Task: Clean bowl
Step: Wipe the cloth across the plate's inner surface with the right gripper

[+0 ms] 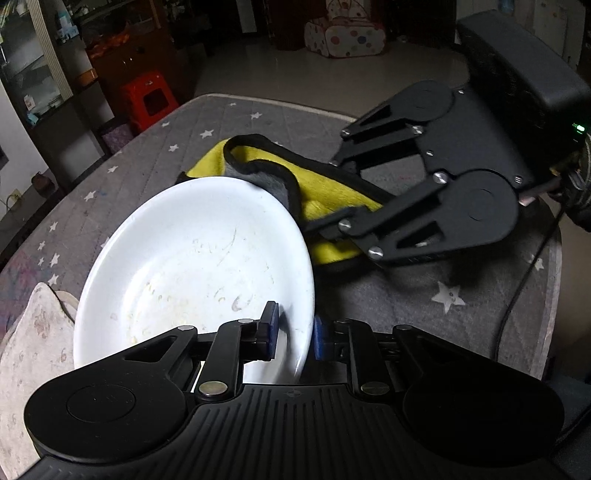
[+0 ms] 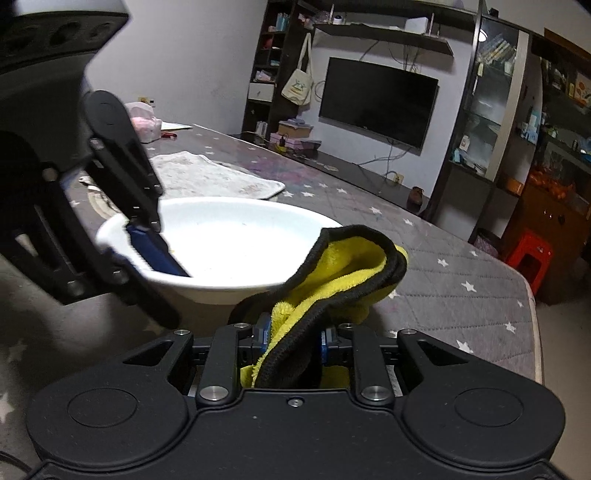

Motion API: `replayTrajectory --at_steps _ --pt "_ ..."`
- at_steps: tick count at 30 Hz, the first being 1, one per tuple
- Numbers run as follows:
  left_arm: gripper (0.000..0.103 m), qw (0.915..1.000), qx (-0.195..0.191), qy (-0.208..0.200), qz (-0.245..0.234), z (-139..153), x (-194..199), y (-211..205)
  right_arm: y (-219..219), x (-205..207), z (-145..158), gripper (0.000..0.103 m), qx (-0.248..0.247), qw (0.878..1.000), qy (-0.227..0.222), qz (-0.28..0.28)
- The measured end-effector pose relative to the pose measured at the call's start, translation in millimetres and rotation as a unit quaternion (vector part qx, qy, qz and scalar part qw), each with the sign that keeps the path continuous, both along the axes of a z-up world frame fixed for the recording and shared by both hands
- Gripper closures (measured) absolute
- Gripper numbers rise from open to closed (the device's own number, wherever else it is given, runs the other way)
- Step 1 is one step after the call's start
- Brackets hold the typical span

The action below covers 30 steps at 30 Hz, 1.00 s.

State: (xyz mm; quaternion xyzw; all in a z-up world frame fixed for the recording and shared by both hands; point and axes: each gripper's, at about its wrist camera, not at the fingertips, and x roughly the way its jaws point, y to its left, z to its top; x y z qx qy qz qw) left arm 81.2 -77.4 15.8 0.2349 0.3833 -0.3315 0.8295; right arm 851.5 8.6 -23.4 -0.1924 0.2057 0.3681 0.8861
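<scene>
Your left gripper (image 1: 293, 332) clamps the white bowl's (image 1: 199, 266) rim, right gripper (image 2: 293, 341) pinches the yellow cloth (image 2: 351, 266); next, wipe inside.

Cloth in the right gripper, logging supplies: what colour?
Yellow cloth with black edging; right wrist view shows it best.

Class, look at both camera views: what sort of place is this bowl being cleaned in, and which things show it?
Most likely a home living room: a wall-mounted television, a child's spotted play tent, and a red plastic stool beside the star-patterned table.
</scene>
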Motion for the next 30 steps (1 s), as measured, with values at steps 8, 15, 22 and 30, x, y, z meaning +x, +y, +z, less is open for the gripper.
replayTrajectory --at_steps 8,15,22,30 --pt "0.087 1.0 0.0 -0.008 0.004 7.4 0.3 2.7 -4.0 -18.8 11.1 0.078 0.009 1.0 -0.012 0.02" --pt "0.088 0.9998 -0.004 -0.015 0.01 15.3 -1.8 5.5 -3.7 -21.4 20.6 0.078 0.026 0.999 -0.024 0.026" --pt "0.088 0.9999 -0.002 -0.014 0.006 15.8 -5.7 6.0 -6.1 -4.9 20.8 0.078 0.045 0.999 -0.022 0.007" --pt "0.088 1.0 0.002 -0.009 0.0 13.6 -7.7 5.2 -8.3 19.8 16.0 0.078 0.048 0.999 -0.018 -0.014"
